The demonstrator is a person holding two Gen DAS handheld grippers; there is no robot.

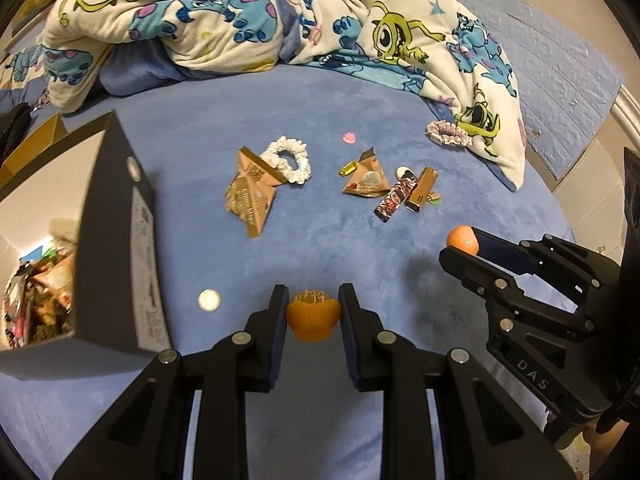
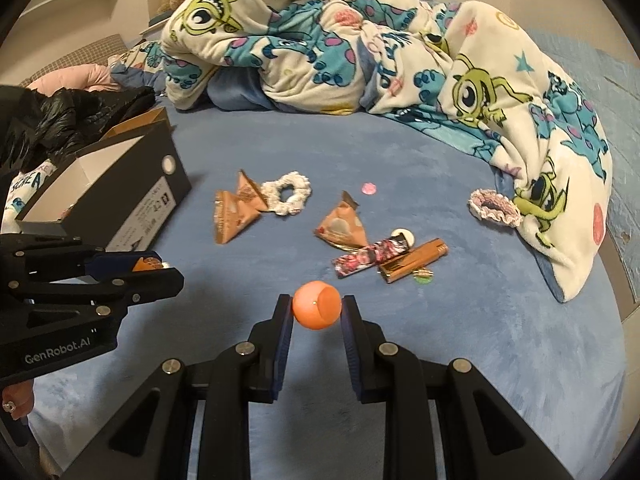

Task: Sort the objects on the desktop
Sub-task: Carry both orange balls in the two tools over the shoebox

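— While both my tools are up off the blue bedspread (image 1: 320, 128), what's in them?

— My left gripper (image 1: 313, 314) pinches an orange capsule half (image 1: 312, 318) by its rounded sides; my right gripper (image 2: 317, 312) is clamped on the other orange half (image 2: 316, 309), also lifted clear.

— How do they handle?

— Light, hollow, slick plastic, I judge; squeeze across the widest part, gently, or they pop out.

— And beyond?

— Left of the halves stands the open shoebox (image 1: 116, 240), a coin (image 1: 209, 300) beside it. Farther off lie snack packets (image 1: 250, 200), a white scrunchie (image 1: 290, 162) and lighters (image 1: 420, 194).
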